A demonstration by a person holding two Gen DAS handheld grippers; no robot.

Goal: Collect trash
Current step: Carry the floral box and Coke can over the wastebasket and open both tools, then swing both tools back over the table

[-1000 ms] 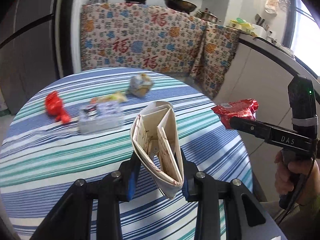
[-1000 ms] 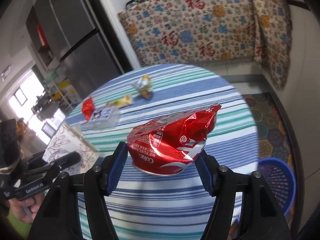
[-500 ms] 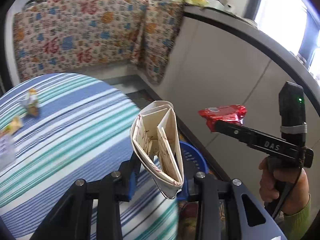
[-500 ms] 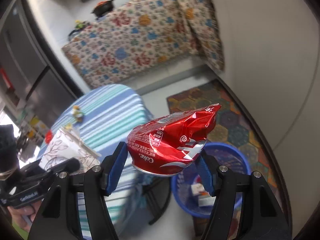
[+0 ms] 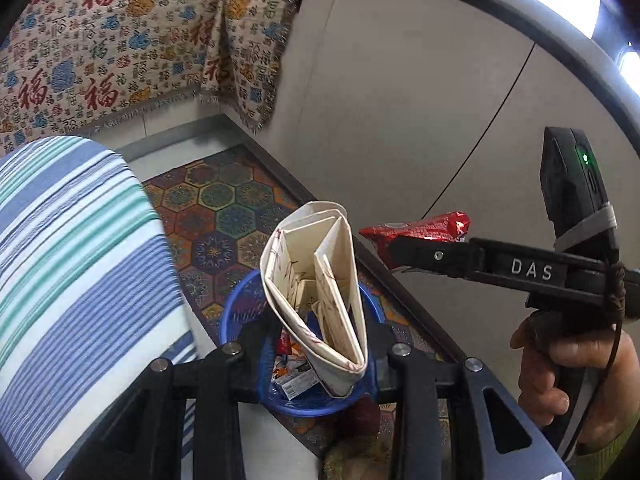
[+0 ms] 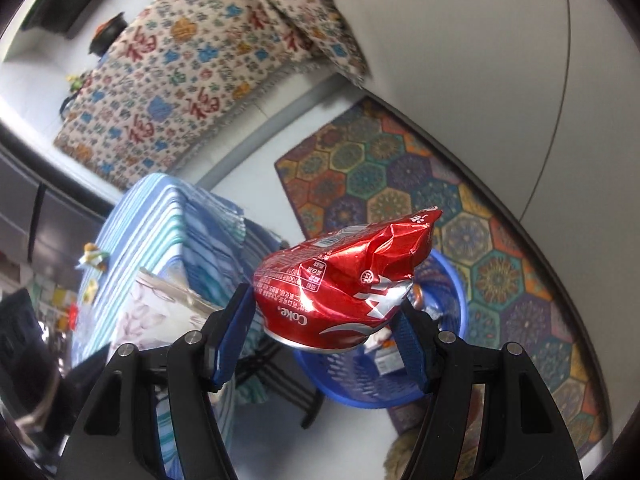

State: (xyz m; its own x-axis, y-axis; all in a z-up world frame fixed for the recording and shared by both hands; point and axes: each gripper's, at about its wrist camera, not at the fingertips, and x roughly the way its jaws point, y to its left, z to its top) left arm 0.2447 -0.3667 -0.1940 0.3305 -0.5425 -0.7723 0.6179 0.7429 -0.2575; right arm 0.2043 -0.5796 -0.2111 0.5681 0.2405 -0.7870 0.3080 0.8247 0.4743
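above the blue basket (image 6: 452, 384), right gripper (image 6: 326, 330) clamps a crushed "coke" can (image 6: 344, 284), left gripper (image 5: 320, 354) pinches folded paper (image 5: 316, 292).

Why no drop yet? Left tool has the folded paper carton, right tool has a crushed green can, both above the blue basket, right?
Nearly: the crushed can in the right tool is red, as the right wrist view shows. Left tool does grip the folded paper carton above the blue basket.

From my left wrist view, the blue basket (image 5: 236, 312) is open-topped; striped table (image 5: 80, 264) crowds nine o'clock, cabinet wall (image 5: 420, 100) one o'clock.
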